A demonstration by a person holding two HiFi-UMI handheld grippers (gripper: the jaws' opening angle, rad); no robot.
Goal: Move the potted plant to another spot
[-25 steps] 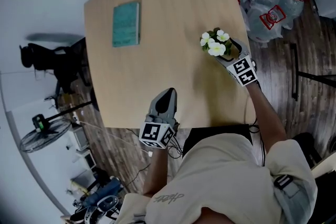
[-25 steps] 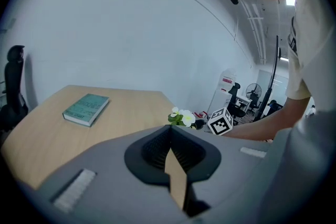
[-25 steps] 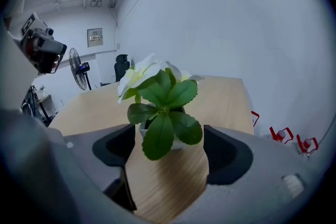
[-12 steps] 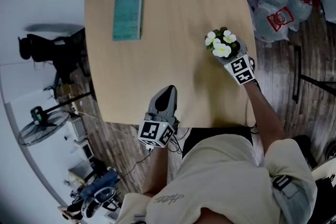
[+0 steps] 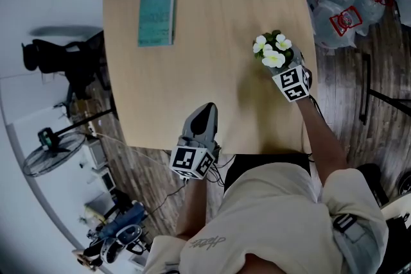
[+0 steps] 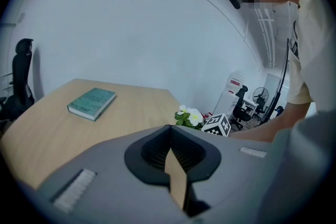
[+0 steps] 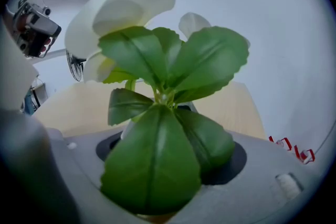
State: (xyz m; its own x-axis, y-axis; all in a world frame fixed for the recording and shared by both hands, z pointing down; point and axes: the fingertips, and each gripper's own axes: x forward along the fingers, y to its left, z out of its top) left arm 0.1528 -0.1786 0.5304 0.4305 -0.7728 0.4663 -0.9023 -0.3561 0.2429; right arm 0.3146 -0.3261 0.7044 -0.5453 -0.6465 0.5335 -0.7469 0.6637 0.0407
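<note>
pale wooden table (image 5: 192, 93) fills the middle of my head view, with dark plank flooring (image 5: 379, 74) showing past its right edge. a teal book (image 5: 157, 17) lies flat near the far left corner, well apart from everything else.

the potted plant (image 5: 273, 51), white flowers over green leaves, stands upright on the table close to the right edge. the right gripper (image 5: 280, 67) reaches in from the near side with the plant between its jaws. those jaws stand wide and are closing. in the right gripper view the leaves fill the frame and cover the pads, so i can't see either pad touching the pot, and only a sliver of the pale pot shows behind the big front leaf.

the left gripper (image 5: 205, 111) hovers at the table's near edge, well apart from the plant, pointing out across the wood. its jaws meet at the tips with nothing between them. from the left gripper view i see the book to the left and the flowers to the right.
</note>
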